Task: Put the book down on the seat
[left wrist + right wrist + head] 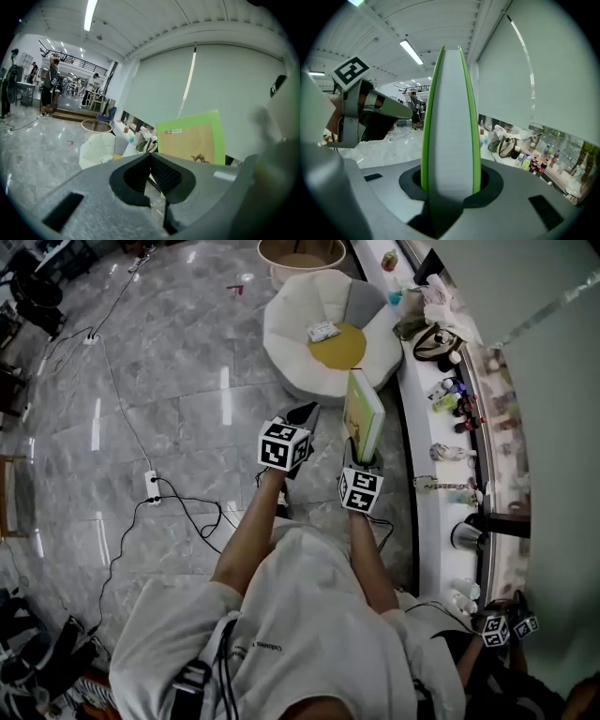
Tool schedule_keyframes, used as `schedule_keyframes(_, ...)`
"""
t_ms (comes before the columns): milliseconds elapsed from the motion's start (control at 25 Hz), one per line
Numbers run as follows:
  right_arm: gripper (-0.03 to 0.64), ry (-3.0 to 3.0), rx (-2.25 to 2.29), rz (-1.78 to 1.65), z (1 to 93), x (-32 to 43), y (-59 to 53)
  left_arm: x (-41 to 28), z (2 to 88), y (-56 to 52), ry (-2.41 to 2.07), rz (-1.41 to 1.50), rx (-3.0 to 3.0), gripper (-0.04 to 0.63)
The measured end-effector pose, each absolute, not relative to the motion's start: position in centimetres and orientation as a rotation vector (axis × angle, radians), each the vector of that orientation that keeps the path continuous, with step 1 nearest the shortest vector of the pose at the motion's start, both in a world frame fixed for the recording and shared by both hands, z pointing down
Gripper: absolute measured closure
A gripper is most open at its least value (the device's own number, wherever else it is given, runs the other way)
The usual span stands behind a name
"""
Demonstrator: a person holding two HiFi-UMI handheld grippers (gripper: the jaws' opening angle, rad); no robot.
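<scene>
The right gripper [362, 458] has its fingers clenched on the lower edge of the thin green-covered book [364, 414], which stands upright. The white petal-shaped seat with a yellow centre [298, 338] lies ahead, slightly left. The left gripper [302, 418] is beside it, fingers together and empty.

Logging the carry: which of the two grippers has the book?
The right gripper, its jaws clamped on the upright green-edged book; the left gripper beside it holds nothing.
</scene>
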State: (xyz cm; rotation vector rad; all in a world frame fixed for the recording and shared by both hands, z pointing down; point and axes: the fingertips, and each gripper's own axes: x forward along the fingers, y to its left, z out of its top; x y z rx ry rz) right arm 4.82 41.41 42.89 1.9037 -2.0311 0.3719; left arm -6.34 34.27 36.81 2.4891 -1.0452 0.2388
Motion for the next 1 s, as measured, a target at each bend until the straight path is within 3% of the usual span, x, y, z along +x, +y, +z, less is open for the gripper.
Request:
schedule_keyframes(400, 0.483, -1.87, 2.0, 0.433, 44.7, 6.6, 37.1, -3.0, 38.9, 29.8, -0.847, 0.276, 2.521, 0.586)
schedule_keyframes(1000, 0.483, -1.825, 2.088, 0.525, 46.2, 1.0, 33.8, -10.3, 41.4, 26.0, -0.919, 0.348, 2.518, 0.588)
